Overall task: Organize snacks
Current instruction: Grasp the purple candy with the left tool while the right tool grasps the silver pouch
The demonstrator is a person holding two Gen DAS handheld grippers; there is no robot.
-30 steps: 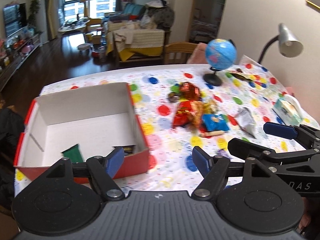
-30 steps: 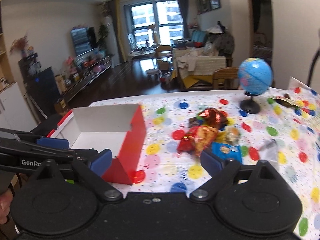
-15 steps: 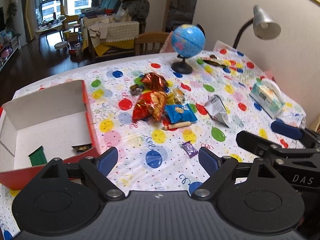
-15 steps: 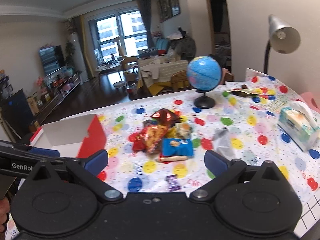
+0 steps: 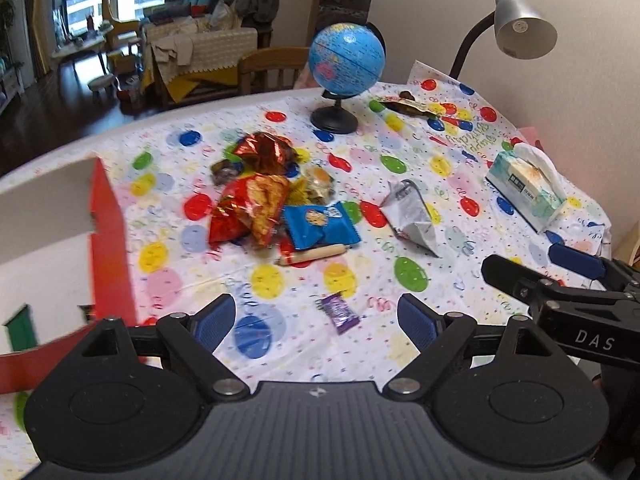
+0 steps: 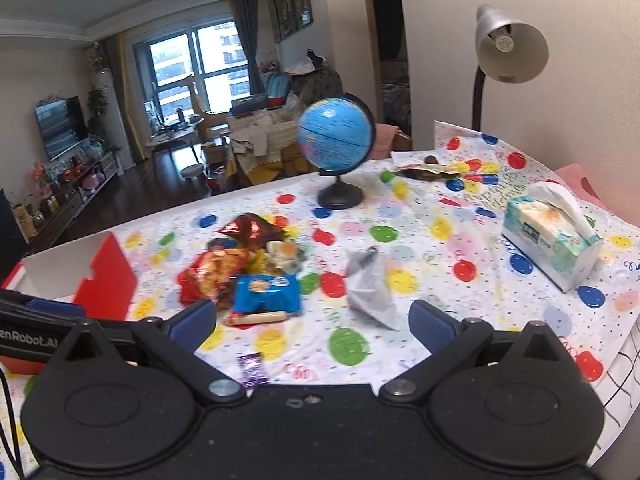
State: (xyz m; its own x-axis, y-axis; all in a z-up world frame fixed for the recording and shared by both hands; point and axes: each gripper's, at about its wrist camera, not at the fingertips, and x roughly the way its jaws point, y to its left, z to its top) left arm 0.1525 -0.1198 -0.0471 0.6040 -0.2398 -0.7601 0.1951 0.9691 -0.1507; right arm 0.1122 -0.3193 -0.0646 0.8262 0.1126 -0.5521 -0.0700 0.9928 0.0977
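A heap of snacks lies mid-table: a red chip bag [image 5: 250, 210], a blue cookie pack [image 5: 320, 226], a sausage stick [image 5: 312, 255], a foil-wrapped pack [image 5: 264, 151], a silver pouch [image 5: 412, 216] and a small purple candy [image 5: 340, 313]. At the left stands the red-and-white box [image 5: 110, 240], a green packet [image 5: 20, 328] inside it. My left gripper [image 5: 316, 320] hangs open over the purple candy, gripping nothing. My right gripper [image 6: 314, 324] is open and empty, nearer than the silver pouch [image 6: 370, 290] and blue pack [image 6: 266, 292].
A blue globe [image 5: 346, 56] stands at the back of the table, with a desk lamp [image 5: 520, 28] at the right wall. A tissue pack [image 5: 524, 188] lies near the right edge. A brown wrapper [image 5: 404, 105] lies behind the globe. A wooden chair [image 5: 272, 66] stands beyond the table.
Both grippers have swung right, away from the box and toward the snack heap and the table's right side. The left jaws have widened; both stay empty.
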